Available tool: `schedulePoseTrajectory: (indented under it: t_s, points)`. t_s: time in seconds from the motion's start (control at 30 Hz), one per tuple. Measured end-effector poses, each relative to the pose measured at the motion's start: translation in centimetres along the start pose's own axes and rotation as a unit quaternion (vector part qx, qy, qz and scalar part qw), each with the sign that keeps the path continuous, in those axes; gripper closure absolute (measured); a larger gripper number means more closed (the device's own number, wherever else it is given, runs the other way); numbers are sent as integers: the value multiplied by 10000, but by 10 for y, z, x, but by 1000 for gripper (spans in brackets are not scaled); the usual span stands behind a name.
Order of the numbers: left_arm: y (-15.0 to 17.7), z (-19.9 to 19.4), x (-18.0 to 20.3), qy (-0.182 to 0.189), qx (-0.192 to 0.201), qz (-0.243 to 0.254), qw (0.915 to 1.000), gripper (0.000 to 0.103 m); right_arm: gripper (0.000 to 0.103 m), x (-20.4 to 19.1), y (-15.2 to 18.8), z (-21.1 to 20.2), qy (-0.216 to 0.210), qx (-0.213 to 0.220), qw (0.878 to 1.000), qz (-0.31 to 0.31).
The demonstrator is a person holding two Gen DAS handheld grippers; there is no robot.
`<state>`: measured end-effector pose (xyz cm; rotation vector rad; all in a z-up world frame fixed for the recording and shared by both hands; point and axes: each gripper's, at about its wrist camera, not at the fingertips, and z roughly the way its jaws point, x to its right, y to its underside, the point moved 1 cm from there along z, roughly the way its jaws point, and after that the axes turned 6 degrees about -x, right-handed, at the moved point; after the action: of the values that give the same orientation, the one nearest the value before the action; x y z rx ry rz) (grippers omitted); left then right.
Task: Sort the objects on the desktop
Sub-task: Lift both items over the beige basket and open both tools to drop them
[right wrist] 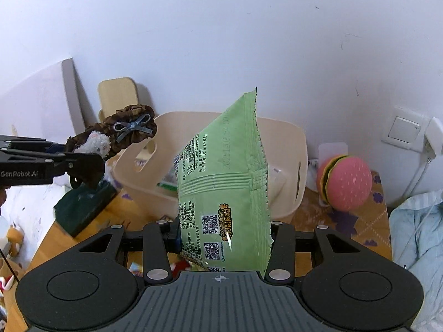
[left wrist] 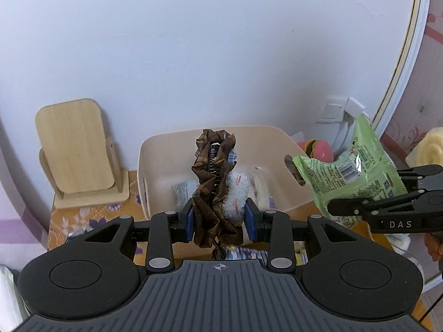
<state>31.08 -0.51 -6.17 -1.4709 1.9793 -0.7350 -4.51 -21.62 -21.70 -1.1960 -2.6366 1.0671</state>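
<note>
Left gripper (left wrist: 220,218) clamps a brown scrunchie (left wrist: 214,191); right gripper (right wrist: 225,239) clamps a green snack packet (right wrist: 227,182), both raised before the beige bin (left wrist: 166,163). Only the right wrist view shows the scrunchie's grey bow. Wrapped packets lie in the bin, which stands near the table's back edge beside a burger toy (right wrist: 346,182).

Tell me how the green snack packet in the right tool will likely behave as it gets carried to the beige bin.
The green snack packet is probably light: it stands upright from the right tool without sagging. Its glossy film with glare streaks suggests it could slip in a loose pinch. It looks puffed, so a hard squeeze may crush what is inside. The beige bin sits just behind it.
</note>
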Motion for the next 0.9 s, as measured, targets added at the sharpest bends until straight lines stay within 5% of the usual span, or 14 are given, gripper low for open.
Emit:
schedulePoseTrajectory:
  t_s: [0.53,0.9]
  points:
    - [-36,90,-6,-367,-387,85,9985,67,61,46,-62,59,600,128,9973,408]
    - [-35,149,-9,-608,-1011,-12,9930,66,61,48,-63,128,879,-447,9938,510]
